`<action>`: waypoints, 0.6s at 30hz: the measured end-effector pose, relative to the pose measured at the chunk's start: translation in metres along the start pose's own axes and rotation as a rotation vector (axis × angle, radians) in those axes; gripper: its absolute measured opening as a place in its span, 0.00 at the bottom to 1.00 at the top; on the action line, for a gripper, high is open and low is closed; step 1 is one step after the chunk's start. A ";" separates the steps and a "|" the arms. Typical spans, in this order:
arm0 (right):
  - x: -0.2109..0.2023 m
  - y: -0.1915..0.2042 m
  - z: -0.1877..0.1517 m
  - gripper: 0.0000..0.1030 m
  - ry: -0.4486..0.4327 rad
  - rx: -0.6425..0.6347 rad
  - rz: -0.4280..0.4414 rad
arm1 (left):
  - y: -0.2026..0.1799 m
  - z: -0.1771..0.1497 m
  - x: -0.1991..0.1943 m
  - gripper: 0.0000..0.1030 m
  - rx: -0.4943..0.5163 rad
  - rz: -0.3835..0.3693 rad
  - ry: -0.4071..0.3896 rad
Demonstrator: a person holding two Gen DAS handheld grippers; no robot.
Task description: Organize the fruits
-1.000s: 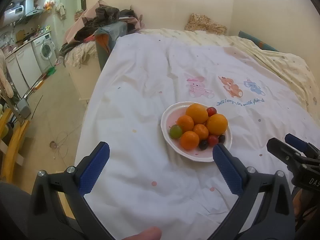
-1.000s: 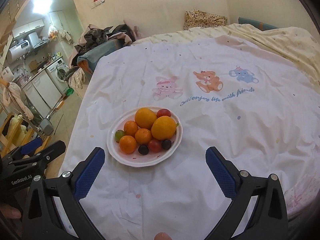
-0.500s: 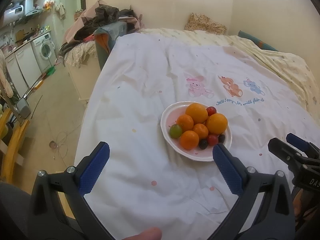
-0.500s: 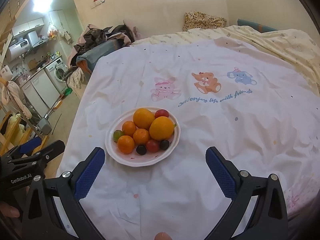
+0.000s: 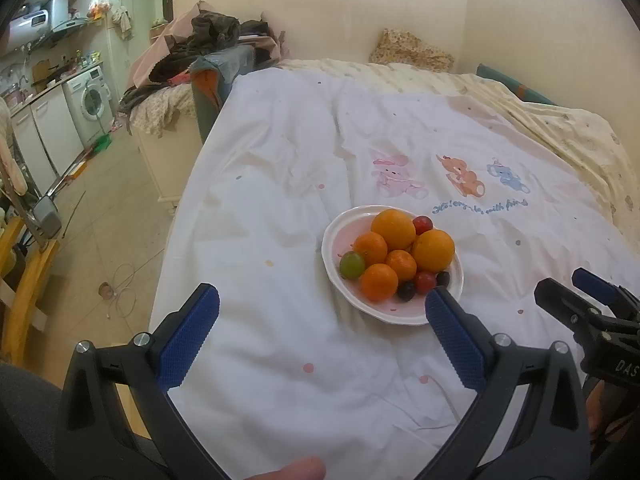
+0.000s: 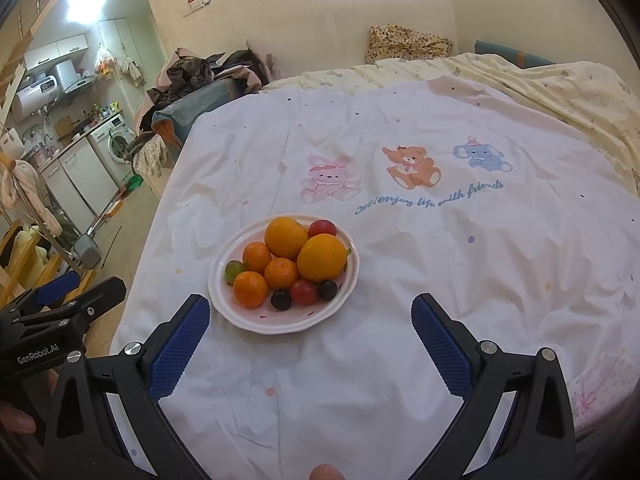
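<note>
A white plate with a pink centre [image 5: 334,236] [image 6: 240,316] sits on a white bedsheet. It holds two big oranges [image 5: 393,228] [image 6: 321,257], three small mandarins [image 5: 379,281] [image 6: 250,288], a green grape [image 5: 352,264] [image 6: 234,268], red cherry tomatoes [image 5: 425,281] [image 6: 304,291] and dark grapes [image 5: 406,290] [image 6: 281,300]. My left gripper [image 5: 320,304] is open and empty, just short of the plate. My right gripper [image 6: 310,312] is open and empty, with the plate just beyond its left finger. Each gripper shows at the edge of the other's view.
The sheet [image 6: 440,240] has cartoon animals printed beyond the plate. The bed's left edge drops to a tiled floor [image 5: 112,232]. A pile of clothes [image 5: 208,40] lies at the far left, with a cream blanket [image 6: 560,92] at the right.
Both grippers have stayed open and almost still; the right wrist view has drifted slightly, so the plate sits a little further left in it.
</note>
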State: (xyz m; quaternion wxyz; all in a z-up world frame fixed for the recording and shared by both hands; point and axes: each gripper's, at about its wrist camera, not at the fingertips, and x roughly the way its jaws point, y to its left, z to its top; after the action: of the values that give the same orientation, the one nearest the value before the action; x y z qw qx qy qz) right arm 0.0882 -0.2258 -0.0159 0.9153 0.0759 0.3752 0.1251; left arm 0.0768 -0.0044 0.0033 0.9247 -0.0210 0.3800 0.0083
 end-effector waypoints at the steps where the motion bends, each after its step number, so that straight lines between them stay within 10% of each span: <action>1: 0.000 0.000 0.000 1.00 0.000 -0.001 0.000 | 0.000 0.001 -0.001 0.99 0.000 0.000 -0.001; 18: 0.001 -0.004 0.002 1.00 0.004 -0.001 -0.006 | 0.000 0.001 -0.002 0.99 0.002 0.001 -0.005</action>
State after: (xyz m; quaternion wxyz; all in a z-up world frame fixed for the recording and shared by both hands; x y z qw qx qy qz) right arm 0.0909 -0.2293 -0.0165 0.9149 0.0741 0.3774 0.1224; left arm 0.0764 -0.0047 0.0056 0.9257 -0.0198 0.3777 0.0083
